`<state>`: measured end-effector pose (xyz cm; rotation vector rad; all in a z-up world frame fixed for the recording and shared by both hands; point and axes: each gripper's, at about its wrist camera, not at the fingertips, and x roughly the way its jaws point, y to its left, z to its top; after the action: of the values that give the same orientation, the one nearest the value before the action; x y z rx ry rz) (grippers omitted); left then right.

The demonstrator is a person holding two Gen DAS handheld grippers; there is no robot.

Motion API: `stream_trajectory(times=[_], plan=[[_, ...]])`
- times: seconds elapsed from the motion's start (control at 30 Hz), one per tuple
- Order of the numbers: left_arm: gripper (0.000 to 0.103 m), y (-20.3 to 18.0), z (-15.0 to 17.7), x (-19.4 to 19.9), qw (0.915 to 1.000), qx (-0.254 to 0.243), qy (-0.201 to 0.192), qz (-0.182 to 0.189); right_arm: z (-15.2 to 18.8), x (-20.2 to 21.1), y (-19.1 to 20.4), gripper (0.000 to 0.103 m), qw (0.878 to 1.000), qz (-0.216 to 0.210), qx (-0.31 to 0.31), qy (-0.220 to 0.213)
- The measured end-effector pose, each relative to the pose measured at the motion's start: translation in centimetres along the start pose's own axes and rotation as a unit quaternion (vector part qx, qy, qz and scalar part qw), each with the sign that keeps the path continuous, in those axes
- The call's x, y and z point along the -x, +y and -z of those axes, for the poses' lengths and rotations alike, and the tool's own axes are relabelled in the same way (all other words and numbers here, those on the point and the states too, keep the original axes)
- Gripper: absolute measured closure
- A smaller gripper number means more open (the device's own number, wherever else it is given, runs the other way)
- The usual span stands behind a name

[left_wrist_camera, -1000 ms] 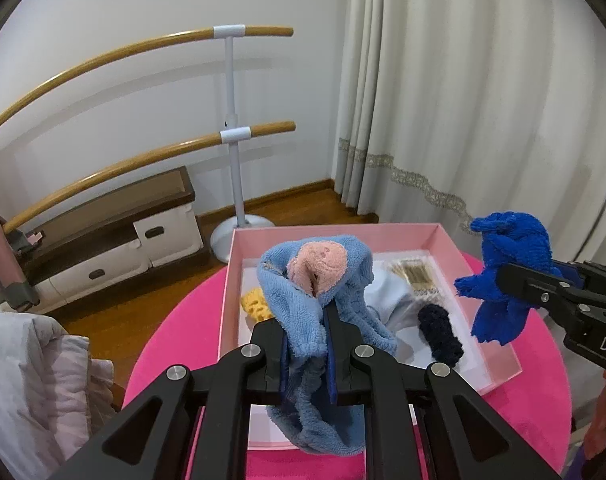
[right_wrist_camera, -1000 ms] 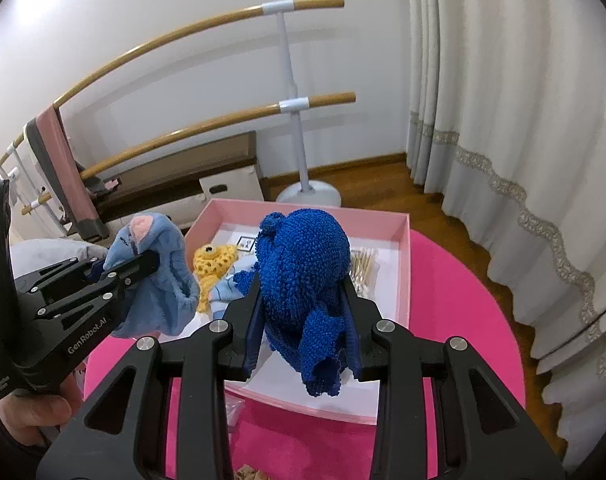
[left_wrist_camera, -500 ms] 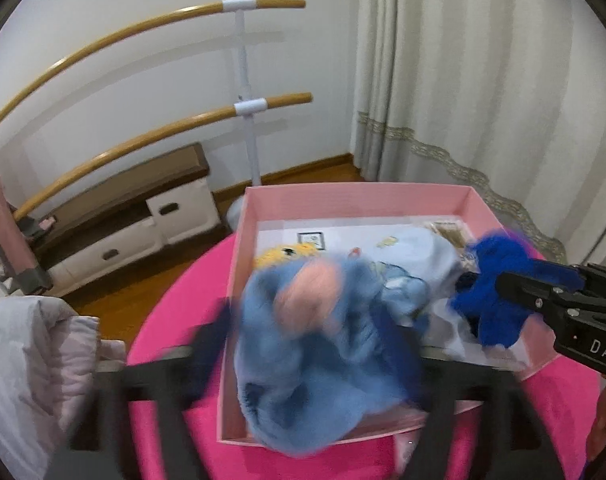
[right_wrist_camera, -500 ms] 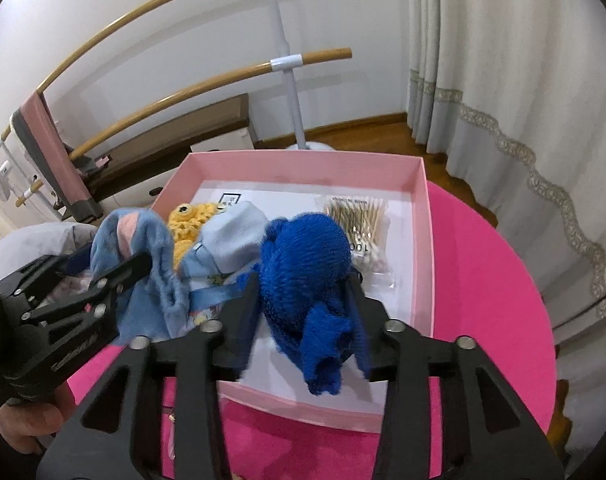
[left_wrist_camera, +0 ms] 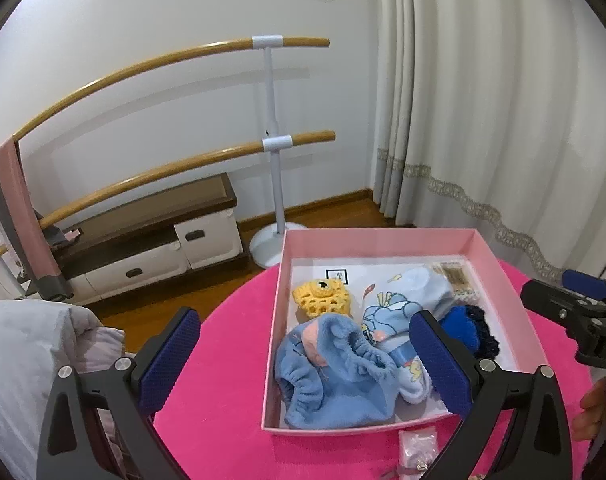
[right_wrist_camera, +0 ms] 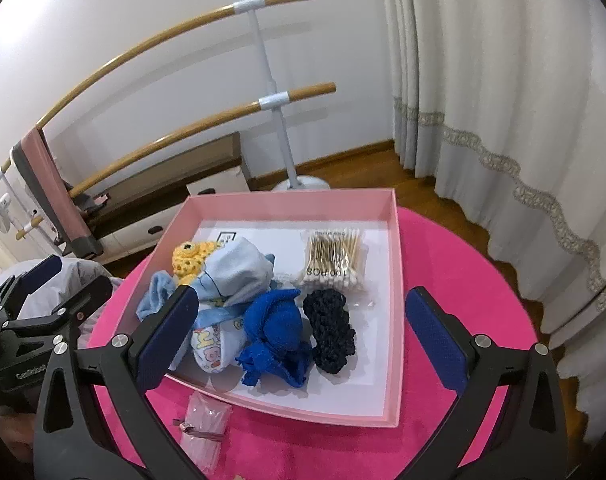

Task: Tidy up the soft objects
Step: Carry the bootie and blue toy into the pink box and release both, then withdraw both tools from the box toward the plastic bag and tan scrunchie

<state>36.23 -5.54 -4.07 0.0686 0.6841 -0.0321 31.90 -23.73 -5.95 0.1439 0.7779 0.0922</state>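
A pink box (left_wrist_camera: 277, 344) sits on the round pink table (left_wrist_camera: 223, 420). In it lie a light blue fleece piece (left_wrist_camera: 335, 380), a yellow crochet piece (left_wrist_camera: 321, 298), a pale blue printed cloth (right_wrist_camera: 235, 276), a royal blue knit (right_wrist_camera: 279, 332) and a black knit (right_wrist_camera: 331, 332). My left gripper (left_wrist_camera: 303, 360) hangs above the box's near left corner, jaws opening wide, with nothing between the pads. My right gripper (right_wrist_camera: 301, 336) hovers over the royal blue knit, jaws opening too, gripping nothing. Each gripper shows at the edge of the other's view: the left gripper (right_wrist_camera: 63, 288) and the right gripper (left_wrist_camera: 567, 292).
A pack of cotton swabs (right_wrist_camera: 335, 256) lies in the box's far right part. A small clear plastic bag (right_wrist_camera: 205, 428) rests on the table in front of the box. Grey bedding (left_wrist_camera: 23, 360) is at the left; a ballet barre (left_wrist_camera: 271, 140), low cabinet and curtain stand behind.
Both grippers went from shut to wide open. The light blue fleece piece and the royal blue knit dropped out of them and now lie in the pink box.
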Motion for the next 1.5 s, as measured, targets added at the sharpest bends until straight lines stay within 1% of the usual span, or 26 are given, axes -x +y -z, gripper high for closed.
stream_trajectory(times=[0.17, 0.33, 0.6, 0.83, 0.93, 1.13, 1.3, 1.5], plan=[[0.0, 0.8, 1.8, 2.6, 0.9999, -0.004, -0.015, 0.001, 0.0, 2.3, 0.5, 0.0, 1.0, -0.001, -0.01, -0.024], [0.0, 0.9, 3.3, 6.0, 0.9995, -0.011, -0.029, 0.001, 0.6, 4.7, 1.3, 0.0, 0.999, 0.007, -0.007, -0.042], [0.0, -0.5, 5.2, 11.2, 0.9981, -0.016, -0.059, 0.007, 3.2, 9.4, 1.3, 0.0, 0.997, 0.022, -0.013, -0.077], [0.0, -1.1, 6.9, 15.0, 0.9966, -0.016, -0.079, 0.019, 6.3, 13.5, 1.4, 0.0, 0.994, 0.054, -0.007, -0.098], [0.0, -1.4, 7.6, 16.1, 0.9965, -0.014, -0.079, 0.026, 7.4, 14.7, 1.6, 0.0, 0.993, 0.065, -0.004, -0.103], [0.0, -1.5, 9.6, 17.9, 0.9967, -0.015, -0.075, 0.027, 9.5, 16.0, 2.0, 0.0, 0.991, 0.082, 0.001, -0.107], [0.0, -1.3, 11.0, 19.0, 0.9976, -0.009, -0.063, 0.027, 10.1, 16.4, 2.7, 0.0, 0.991, 0.078, 0.006, -0.106], [0.0, -0.8, 11.7, 19.9, 0.9983, -0.001, -0.055, 0.02, 10.4, 16.8, 2.9, 0.0, 0.991, 0.075, 0.007, -0.108]])
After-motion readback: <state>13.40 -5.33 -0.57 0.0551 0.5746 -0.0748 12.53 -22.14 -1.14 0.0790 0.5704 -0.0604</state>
